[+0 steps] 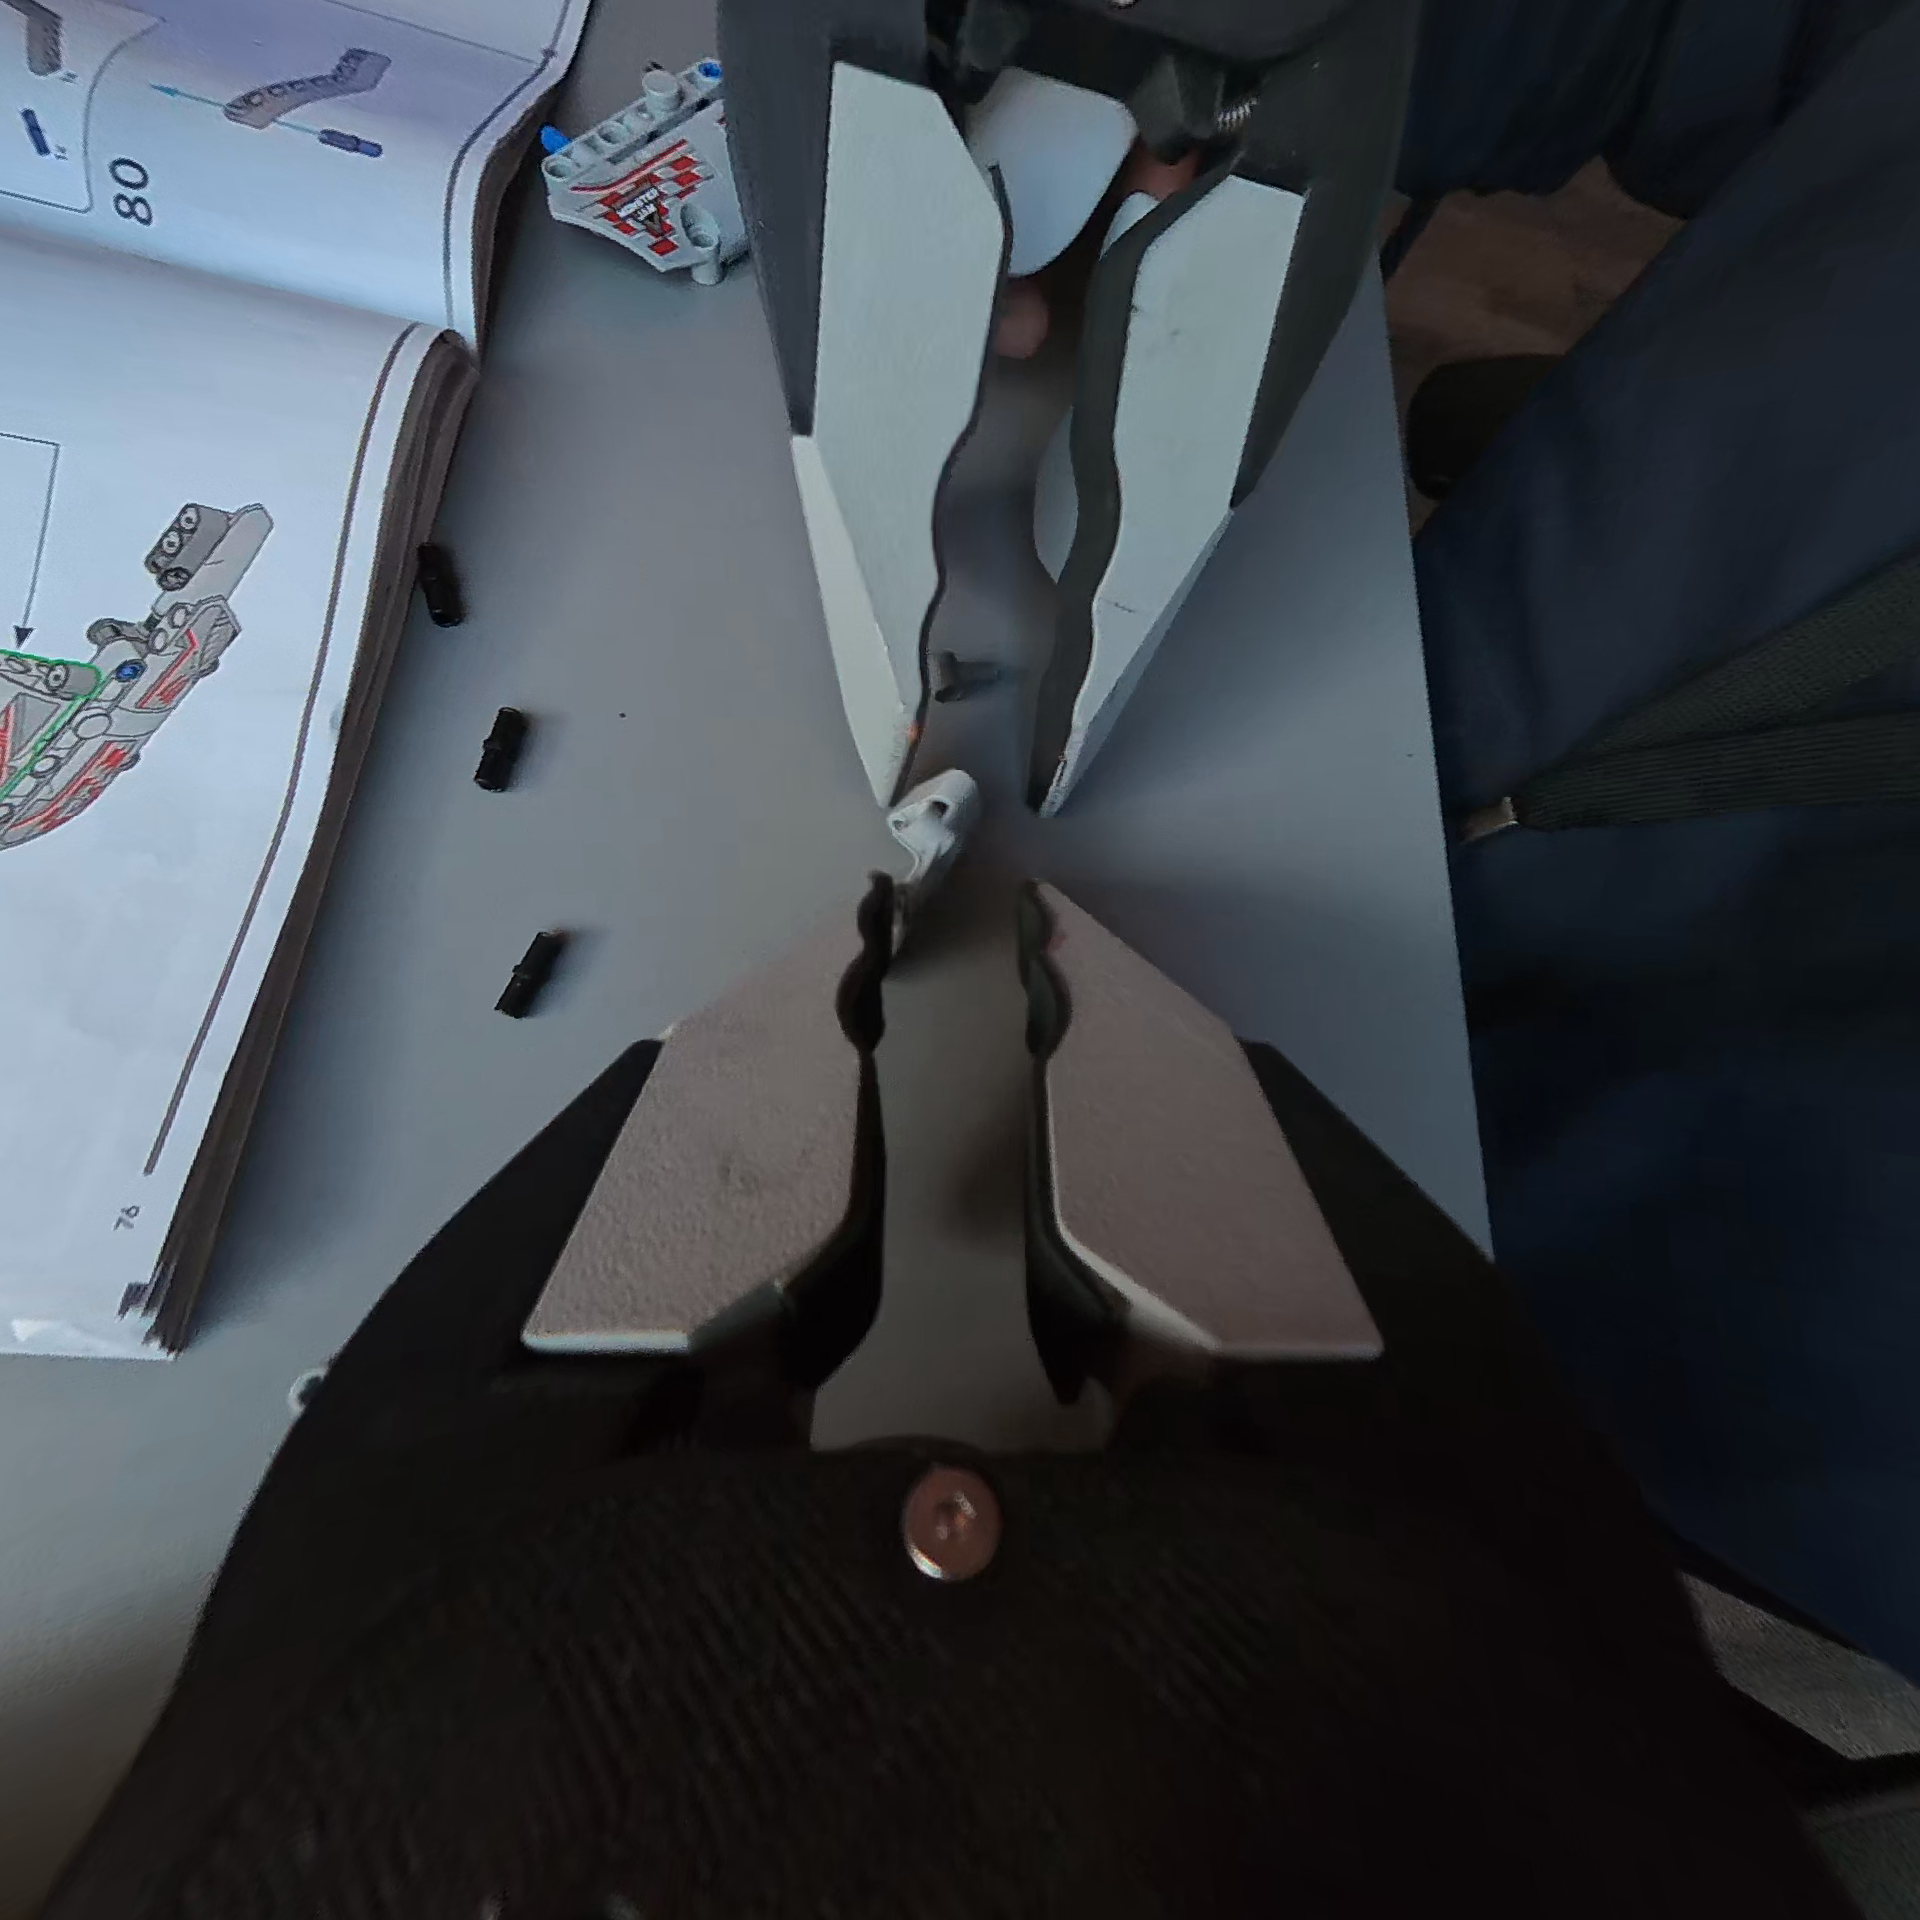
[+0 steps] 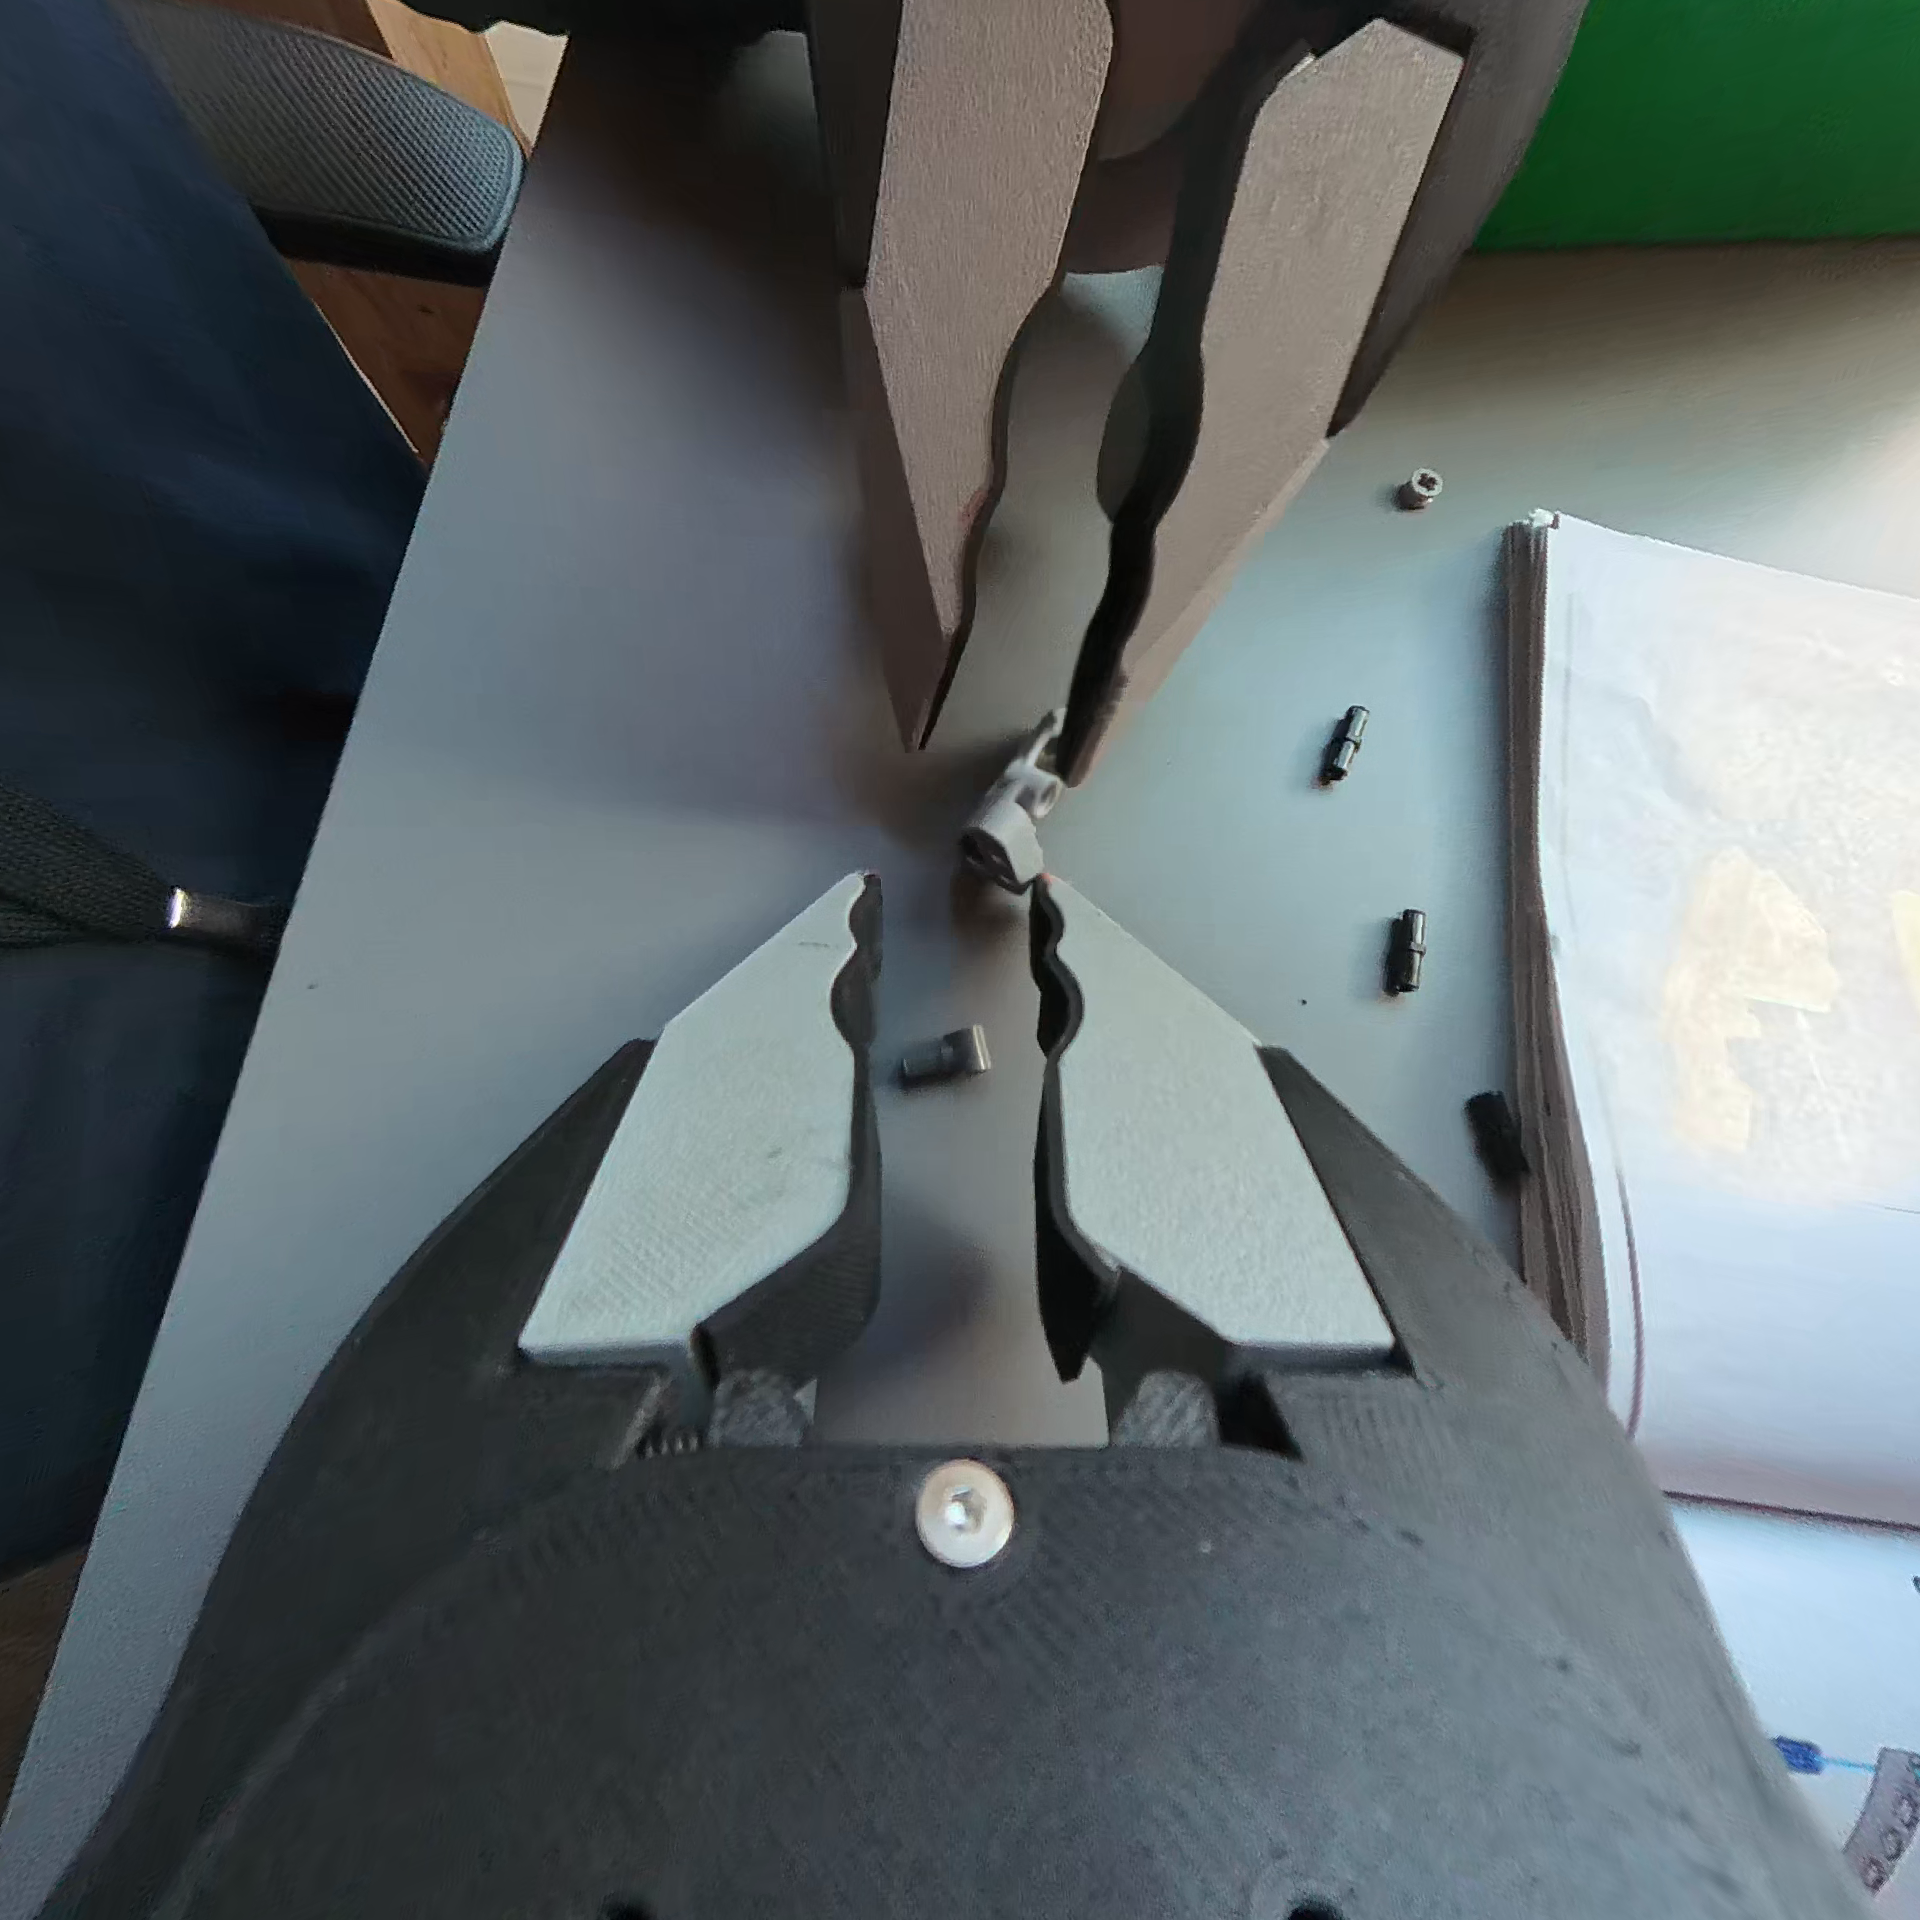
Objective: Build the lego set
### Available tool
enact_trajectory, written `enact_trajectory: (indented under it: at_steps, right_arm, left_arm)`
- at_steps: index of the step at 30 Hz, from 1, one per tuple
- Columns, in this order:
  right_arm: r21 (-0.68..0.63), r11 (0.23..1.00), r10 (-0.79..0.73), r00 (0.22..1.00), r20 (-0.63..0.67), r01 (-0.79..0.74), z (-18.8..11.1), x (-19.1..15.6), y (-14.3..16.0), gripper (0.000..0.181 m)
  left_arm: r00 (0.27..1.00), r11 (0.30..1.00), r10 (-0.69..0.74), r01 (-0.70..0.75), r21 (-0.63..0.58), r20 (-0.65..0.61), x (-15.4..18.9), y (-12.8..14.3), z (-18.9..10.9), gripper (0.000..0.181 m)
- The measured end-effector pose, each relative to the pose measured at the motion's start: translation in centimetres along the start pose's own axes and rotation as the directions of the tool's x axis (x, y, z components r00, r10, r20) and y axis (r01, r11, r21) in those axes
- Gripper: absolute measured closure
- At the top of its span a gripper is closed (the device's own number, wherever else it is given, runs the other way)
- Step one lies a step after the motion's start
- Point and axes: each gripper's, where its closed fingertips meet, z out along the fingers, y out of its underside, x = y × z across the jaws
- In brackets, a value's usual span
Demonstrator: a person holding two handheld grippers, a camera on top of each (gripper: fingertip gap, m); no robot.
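Note:
A small grey connector piece (image 1: 935,821) (image 2: 1006,823) lies on the grey table (image 1: 665,499) between the tips of both grippers. My left gripper (image 1: 956,894) is open; its left fingertip touches the piece. My right gripper (image 2: 953,888) is open and empty, and its right fingertip is at the piece. A short black pin piece (image 2: 943,1058) (image 1: 961,673) lies on the table between the right gripper's fingers, untouched. Each gripper faces the other: the right one (image 1: 975,798) shows in the left wrist view, the left one (image 2: 997,753) in the right wrist view.
An open instruction booklet (image 1: 208,831) (image 2: 1714,935) lies beside the grippers. Three loose black pins (image 1: 500,748) (image 2: 1405,951) lie along its edge. A grey sub-assembly with a red checked sticker (image 1: 649,177) sits farther off. A small grey bush (image 2: 1419,486) lies by the booklet. The table edge (image 1: 1439,831) and a blue chair are close. My left and right fingertips are right by each other.

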Motion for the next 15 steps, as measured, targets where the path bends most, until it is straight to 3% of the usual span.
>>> enact_trajectory:
  at_steps: [3,6,15]
  right_arm:
    - [-0.004,1.000,0.002,1.000,-0.001,-0.002,0.2,0.0,0.1,0.156]
    - [-0.008,1.000,0.004,1.000,-0.016,-0.004,0.1,0.3,0.1,0.157]
    - [-0.023,1.000,-0.019,0.999,-0.050,0.018,-1.4,0.8,0.5,0.155]
  left_arm:
    - [1.000,1.000,-0.018,0.018,-0.003,0.001,-0.2,0.1,-0.1,0.156]
    - [1.000,1.000,-0.017,0.017,-0.006,0.013,-0.5,0.2,0.0,0.165]
    - [0.998,0.999,-0.030,0.029,0.025,0.052,-0.3,-0.5,-1.1,0.147]
